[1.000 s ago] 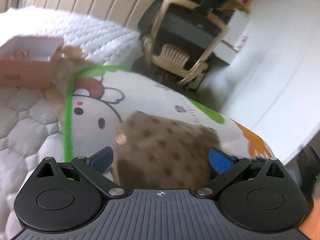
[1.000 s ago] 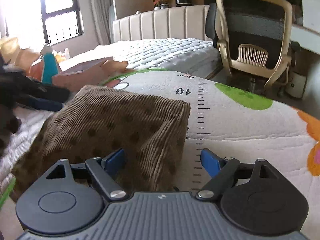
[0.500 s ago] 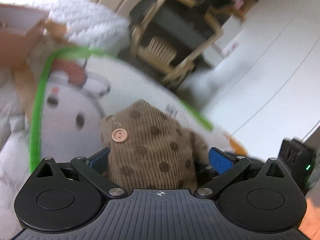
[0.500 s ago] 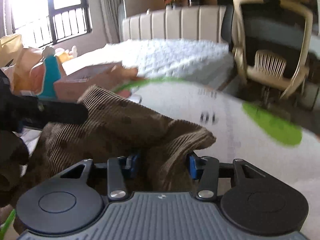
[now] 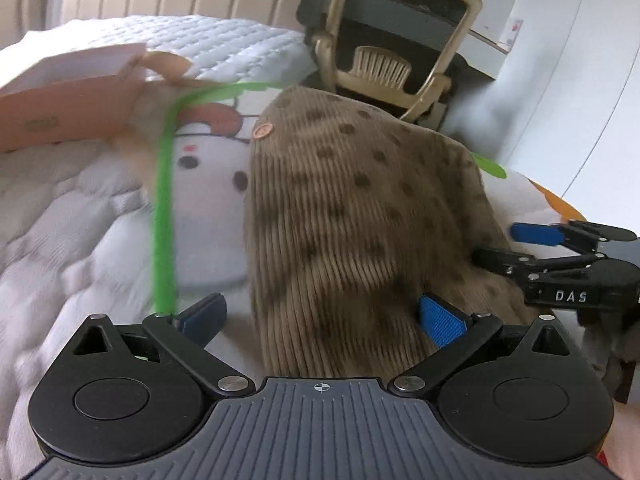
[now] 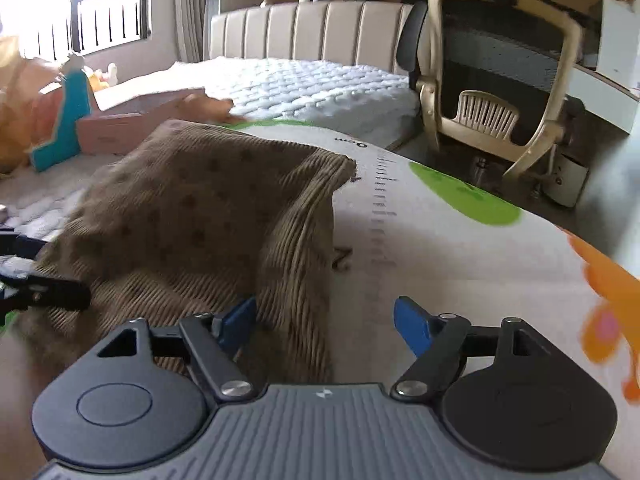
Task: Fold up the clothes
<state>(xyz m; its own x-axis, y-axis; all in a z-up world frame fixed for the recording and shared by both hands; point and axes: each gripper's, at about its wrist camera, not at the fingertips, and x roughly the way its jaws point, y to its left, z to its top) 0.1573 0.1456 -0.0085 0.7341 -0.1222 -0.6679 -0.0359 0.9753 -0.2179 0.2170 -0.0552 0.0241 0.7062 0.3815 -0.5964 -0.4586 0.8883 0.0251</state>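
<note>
Black grippers (image 5: 320,316) – blue pads, "DAS" mark, silver screws

**Printed mat carrying a folded corduroy garment**

A white cartoon-printed mat (image 6: 440,248) with a green border and ruler markings lies on the quilted bed (image 6: 304,84). A brown dotted corduroy garment (image 6: 200,208) rests on it; a pink cardboard box (image 6: 132,120) sits at ten o'clock.

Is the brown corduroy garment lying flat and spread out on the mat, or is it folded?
Folded, bunched. The brown corduroy garment sits as a raised mound on the mat, one edge doubled over and hanging.
</note>
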